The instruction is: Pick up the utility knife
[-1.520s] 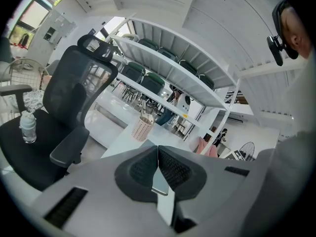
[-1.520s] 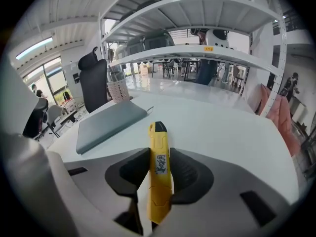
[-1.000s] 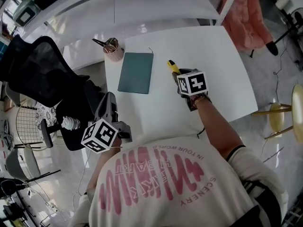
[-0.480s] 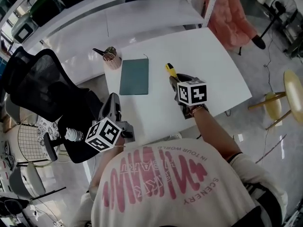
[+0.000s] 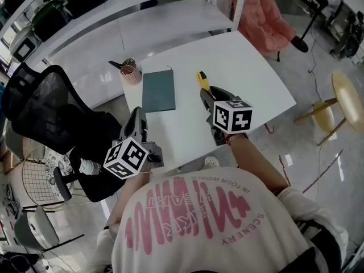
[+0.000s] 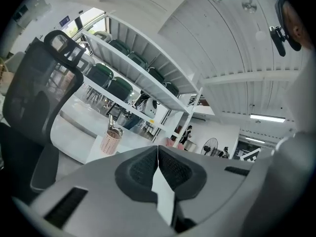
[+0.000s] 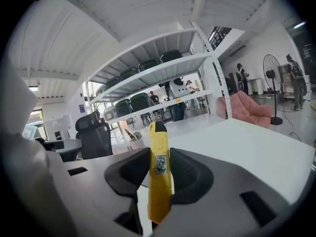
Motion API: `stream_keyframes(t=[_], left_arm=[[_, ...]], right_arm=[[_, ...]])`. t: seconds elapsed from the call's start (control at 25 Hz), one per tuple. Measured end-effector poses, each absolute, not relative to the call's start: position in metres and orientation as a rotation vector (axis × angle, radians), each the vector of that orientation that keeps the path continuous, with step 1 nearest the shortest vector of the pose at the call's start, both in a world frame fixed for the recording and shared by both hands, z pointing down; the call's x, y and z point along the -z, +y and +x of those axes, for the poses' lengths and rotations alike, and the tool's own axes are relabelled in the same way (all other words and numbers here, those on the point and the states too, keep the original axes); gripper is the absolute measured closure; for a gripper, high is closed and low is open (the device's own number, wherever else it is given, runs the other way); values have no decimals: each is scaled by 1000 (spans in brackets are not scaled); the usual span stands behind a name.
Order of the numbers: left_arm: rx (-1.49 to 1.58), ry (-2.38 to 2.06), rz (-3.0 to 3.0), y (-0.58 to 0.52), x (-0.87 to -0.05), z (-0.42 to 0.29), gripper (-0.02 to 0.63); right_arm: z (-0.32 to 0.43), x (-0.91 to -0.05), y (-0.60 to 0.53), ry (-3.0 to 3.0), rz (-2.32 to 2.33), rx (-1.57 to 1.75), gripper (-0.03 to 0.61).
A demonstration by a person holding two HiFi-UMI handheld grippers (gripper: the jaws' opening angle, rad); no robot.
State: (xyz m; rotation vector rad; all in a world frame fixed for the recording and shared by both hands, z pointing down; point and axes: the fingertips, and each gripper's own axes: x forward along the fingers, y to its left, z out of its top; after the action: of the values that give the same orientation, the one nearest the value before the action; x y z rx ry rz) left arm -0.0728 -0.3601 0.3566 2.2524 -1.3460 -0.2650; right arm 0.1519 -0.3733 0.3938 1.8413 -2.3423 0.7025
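The yellow utility knife [image 7: 159, 174] with a black tip stands between the jaws of my right gripper [image 7: 159, 168], and both dark pads press on its sides. In the head view this right gripper [image 5: 206, 97] hangs over the middle of the white table [image 5: 250, 67], and the knife's tip [image 5: 201, 77] sticks out ahead of it. My left gripper [image 5: 137, 121] is off the table's near left corner, beside the black chair. Its pads [image 6: 146, 168] meet with nothing between them.
A dark green notebook [image 5: 158, 90] lies on the table left of the knife. A pink pen cup [image 5: 131, 73] stands at the far left corner, also in the left gripper view [image 6: 110, 141]. A black mesh chair [image 5: 51, 107] stands left, a pink chair [image 5: 261, 16] and white shelving behind.
My right gripper has risen from the table with the knife still clamped in it. The left gripper has come up a little beside the chair.
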Motion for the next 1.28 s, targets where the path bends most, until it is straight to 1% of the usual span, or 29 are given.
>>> stream_keyframes(t=[0.48,0.92,1.28], left_arm=[[266,-1283,2365,-342,-337,-71,589],[183,-1260,2467,-321,-336,-62,589],[75,-1267,2487,-313,-354,-63,589]], right_arm=[[133,-339,-330,-2450,1975,-542,439],[139,-335,-294,-2397,2120,-523,439],[133,-352,-273,-2334,2131,-505,439]])
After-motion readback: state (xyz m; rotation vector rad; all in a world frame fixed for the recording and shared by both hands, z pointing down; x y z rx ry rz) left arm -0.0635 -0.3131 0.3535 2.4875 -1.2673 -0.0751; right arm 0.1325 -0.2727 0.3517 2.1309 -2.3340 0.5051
